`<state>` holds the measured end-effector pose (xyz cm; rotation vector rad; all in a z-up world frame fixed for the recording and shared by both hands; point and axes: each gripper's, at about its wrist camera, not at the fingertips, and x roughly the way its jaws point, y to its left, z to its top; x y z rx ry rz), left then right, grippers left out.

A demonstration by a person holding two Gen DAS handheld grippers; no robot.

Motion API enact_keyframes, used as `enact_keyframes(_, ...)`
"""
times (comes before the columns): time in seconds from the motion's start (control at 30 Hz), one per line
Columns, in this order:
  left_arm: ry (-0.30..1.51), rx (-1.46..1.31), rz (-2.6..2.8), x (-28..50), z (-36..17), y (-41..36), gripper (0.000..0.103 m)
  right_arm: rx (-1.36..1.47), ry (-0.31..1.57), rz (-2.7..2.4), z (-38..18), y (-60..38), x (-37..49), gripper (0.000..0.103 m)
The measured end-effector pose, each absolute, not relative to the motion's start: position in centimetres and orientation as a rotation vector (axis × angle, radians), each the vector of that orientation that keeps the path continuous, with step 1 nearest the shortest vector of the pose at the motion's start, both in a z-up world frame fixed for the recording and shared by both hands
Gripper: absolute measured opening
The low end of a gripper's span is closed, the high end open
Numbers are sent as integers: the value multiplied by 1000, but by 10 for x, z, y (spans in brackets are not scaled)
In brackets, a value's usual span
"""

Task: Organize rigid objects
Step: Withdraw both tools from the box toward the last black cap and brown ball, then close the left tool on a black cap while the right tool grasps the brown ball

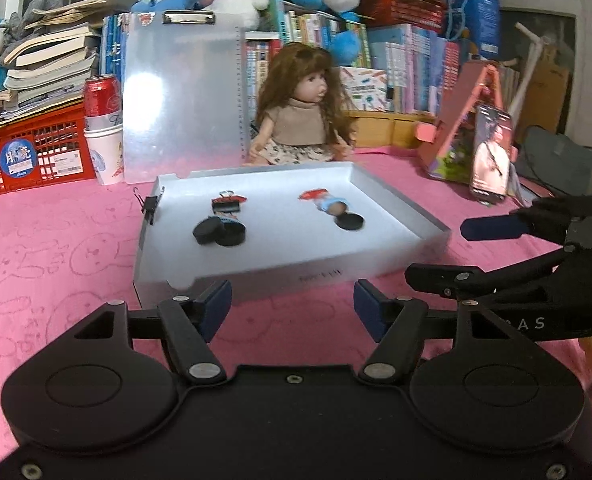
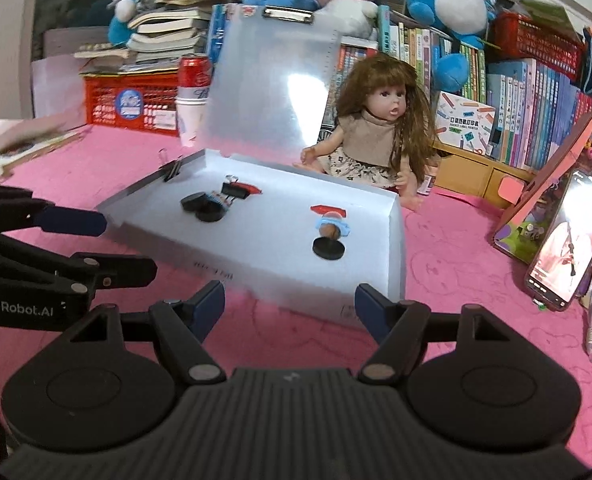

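Observation:
An open translucent box [image 1: 400,204] [image 2: 394,248] lies on the pink cloth, its lid standing up behind it. Inside are two stacked black discs [image 1: 219,232] [image 2: 202,206], a black binder clip [image 1: 227,204] [image 2: 236,190], a single black disc [image 1: 349,222] [image 2: 328,249] and a small figure with a red and blue top [image 1: 326,202] [image 2: 330,222]. Another binder clip [image 1: 150,205] [image 2: 173,170] grips the box's left wall. My left gripper [image 1: 292,306] [image 2: 96,248] is open and empty before the box's near edge. My right gripper [image 2: 290,306] [image 1: 436,252] is open and empty beside it.
A doll [image 1: 302,120] [image 2: 380,136] sits behind the box. A red can on paper cups [image 1: 102,128] [image 2: 192,92] and a red crate [image 1: 28,152] stand at the back left. A phone [image 1: 492,152] [image 2: 568,240] leans at the right. Books and plush toys line the back.

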<state>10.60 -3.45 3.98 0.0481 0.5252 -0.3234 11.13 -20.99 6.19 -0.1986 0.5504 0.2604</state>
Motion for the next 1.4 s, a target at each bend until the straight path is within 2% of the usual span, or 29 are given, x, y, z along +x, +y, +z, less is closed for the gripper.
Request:
enact_keyframes(0.5, 559, 100, -410, 66, 10, -49, 66, -247, 575, 271, 33, -221, 62, 83)
enact_keyframes(0.63, 567, 105, -414, 66, 6, -51, 66, -245, 588, 307, 29, -221, 55, 71)
enact_keyframes(0.77, 572, 111, -415, 67, 5, -54, 66, -265, 591, 341, 24, -214, 53, 64)
enact_keyframes(0.93, 578, 103, -412, 67, 4, -54, 65, -242, 591, 368, 23, -210, 52, 33)
enact_keyframes(1.0, 578, 101, -410, 67, 4, -53, 65, -241, 583, 367, 24, -209, 51, 28)
enact_keyframes(1.4, 586, 98, -431, 66, -1, -53, 61, -202, 592, 344, 21, -221, 51, 28)
